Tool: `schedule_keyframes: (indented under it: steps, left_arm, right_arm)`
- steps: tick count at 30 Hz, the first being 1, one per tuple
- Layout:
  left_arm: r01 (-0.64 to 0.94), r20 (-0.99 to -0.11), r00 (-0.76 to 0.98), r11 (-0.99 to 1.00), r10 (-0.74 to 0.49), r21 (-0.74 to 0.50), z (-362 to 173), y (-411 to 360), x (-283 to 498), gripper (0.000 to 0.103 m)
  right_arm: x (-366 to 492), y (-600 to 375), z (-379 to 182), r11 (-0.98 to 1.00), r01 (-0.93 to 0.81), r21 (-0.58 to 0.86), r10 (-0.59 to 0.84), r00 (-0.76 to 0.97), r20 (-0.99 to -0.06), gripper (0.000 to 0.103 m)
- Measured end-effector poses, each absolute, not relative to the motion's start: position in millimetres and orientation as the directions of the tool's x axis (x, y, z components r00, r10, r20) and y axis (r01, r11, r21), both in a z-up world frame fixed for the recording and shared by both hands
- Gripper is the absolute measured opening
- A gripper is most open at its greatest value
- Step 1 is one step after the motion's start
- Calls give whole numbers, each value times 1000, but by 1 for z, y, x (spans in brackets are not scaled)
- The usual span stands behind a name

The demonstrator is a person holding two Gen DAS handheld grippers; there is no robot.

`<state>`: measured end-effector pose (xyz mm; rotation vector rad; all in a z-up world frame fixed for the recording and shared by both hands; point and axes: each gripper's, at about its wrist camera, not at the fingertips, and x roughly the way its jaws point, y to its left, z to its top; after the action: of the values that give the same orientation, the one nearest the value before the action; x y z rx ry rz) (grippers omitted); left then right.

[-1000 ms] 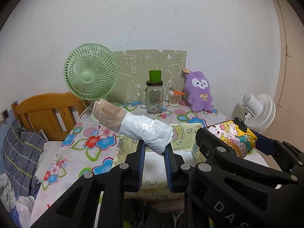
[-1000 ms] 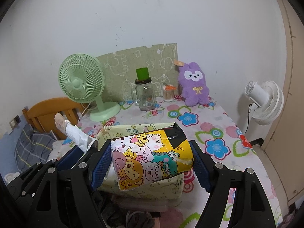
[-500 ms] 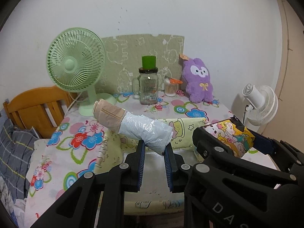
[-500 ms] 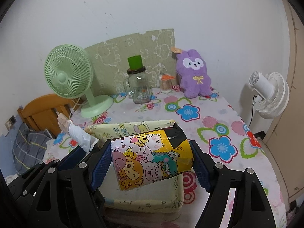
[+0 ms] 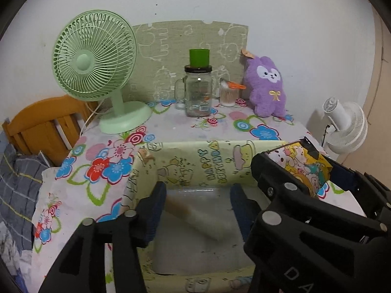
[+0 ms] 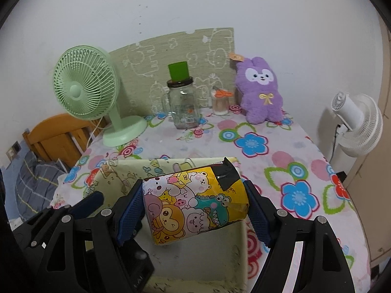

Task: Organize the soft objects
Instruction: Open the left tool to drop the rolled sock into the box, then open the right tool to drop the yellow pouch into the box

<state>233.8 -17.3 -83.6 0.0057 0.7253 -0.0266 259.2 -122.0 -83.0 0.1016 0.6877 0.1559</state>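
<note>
Soft stuff first: the rolled sock bundle is a blurry streak inside the yellow fabric bin, between the left gripper pads but not touched by either of them. Those jaws are opening right now, so it looks let go and dropping toward the bin floor. The cartoon tissue pack is clamped across its width in the right gripper, hovering over the bin's right half with its far end pointing to about 1 o'clock.

What could go wrong, just my read:
- The bundle is caught mid-motion, so it could roll or bounce against the bin's soft wall and end up lying across the spot the pack needs.
- The two grippers are crowded close together over one small bin. In the left wrist view the right one sits at 3 o'clock, right beside the left. Lowering the pack now could knock plastic against plastic.
- The bin walls are floppy cloth, so a finger catching the rim could fold it in.

Pose-wise, both grippers point forward and down into the bin, side by side. The purple plush sits untouched at 1 o'clock, against the back wall.
</note>
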Motion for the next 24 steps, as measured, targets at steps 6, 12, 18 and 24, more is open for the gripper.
schedule_keyframes:
  steps: [6,12,18,24]
  left_arm:
    - [30,-676,736,999,-14,12,-85,-14,241,74]
    - [43,-691,723,999,-26,7,-90,-14,246,76]
    - [48,-688,725,999,-30,7,-91,-16,246,77]
    - [54,-675,737,999,-42,-4,-85,-16,243,84]
  right_arm:
    - [271,-114,-87,978,-137,157,206,749,-630,80]
    - [281,-110,-94,981,-137,136,193,740,-644,82]
    - [284,-108,-95,980,-155,128,201,733,-650,89]
    - [280,-109,-89,983,-145,110,181,738,-650,92]
